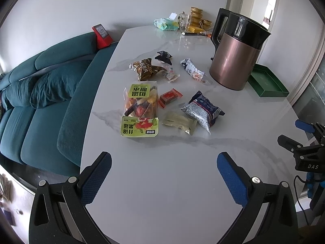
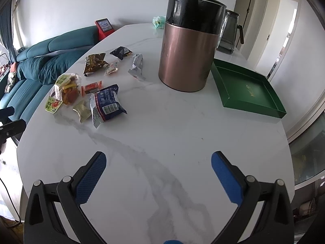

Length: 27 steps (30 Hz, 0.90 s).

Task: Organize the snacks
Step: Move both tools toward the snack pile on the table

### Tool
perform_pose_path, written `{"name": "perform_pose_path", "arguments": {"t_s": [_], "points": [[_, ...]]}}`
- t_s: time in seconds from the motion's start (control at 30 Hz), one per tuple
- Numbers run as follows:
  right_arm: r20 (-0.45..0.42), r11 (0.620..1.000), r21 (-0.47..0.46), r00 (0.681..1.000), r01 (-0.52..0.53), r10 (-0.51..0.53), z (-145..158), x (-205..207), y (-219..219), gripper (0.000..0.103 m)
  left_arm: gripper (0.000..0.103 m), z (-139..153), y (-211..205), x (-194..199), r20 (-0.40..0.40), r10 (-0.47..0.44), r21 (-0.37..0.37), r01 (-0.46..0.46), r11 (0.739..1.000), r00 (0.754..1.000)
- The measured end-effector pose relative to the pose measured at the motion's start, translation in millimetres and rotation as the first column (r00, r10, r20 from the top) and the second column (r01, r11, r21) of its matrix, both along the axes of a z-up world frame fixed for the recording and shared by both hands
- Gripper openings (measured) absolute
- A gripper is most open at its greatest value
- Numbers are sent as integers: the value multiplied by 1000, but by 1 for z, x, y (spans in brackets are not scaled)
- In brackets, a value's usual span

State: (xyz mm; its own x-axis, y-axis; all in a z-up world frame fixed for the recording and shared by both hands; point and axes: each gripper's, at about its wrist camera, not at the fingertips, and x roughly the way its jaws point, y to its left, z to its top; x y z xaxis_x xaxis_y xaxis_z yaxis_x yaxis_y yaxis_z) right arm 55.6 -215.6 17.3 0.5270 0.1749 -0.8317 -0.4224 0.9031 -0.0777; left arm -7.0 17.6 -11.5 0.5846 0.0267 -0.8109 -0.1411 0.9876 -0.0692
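While snacks point(image 1: 154, 93) lie scattered left of the kettle point(image 2: 189, 46), both tools, left point(image 1: 164, 174) and right point(image 2: 158, 172), hover spread and empty; the tray point(image 2: 249, 103) likely awaits them.

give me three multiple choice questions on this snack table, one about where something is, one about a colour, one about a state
1. Where does the green tray lie relative to the kettle, seen from the right wrist camera?
A. to its left, among the snacks
B. to its right, on the table
C. on top of it

2. What colour is the kettle's lower body?
A. copper pink
B. white
C. bright blue

3. What state are the two grippers in?
A. both shut on snacks
B. left open, right shut on a packet
C. both open and empty

Answers:
1. B: the tray sits on the marble table right of the kettle, while the snacks lie to the left.
2. A: the body is copper pink under a black top.
3. C: the left gripper and right gripper each show spread blue pads with only bare table between them.
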Motion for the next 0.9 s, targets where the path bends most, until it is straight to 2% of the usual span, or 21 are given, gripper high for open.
{"name": "perform_pose_path", "arguments": {"t_s": [0.4,0.9], "points": [[3,1000,-5,1000,1,-1,1,-3,4,103,102,-1,2,3,-5,3,-2,-3,1000,1000],[-8,1000,-9,1000,-8,8,-4,-3,14,103,102,-16,15,-1,-33,17,-6,-17,1000,999]]}}
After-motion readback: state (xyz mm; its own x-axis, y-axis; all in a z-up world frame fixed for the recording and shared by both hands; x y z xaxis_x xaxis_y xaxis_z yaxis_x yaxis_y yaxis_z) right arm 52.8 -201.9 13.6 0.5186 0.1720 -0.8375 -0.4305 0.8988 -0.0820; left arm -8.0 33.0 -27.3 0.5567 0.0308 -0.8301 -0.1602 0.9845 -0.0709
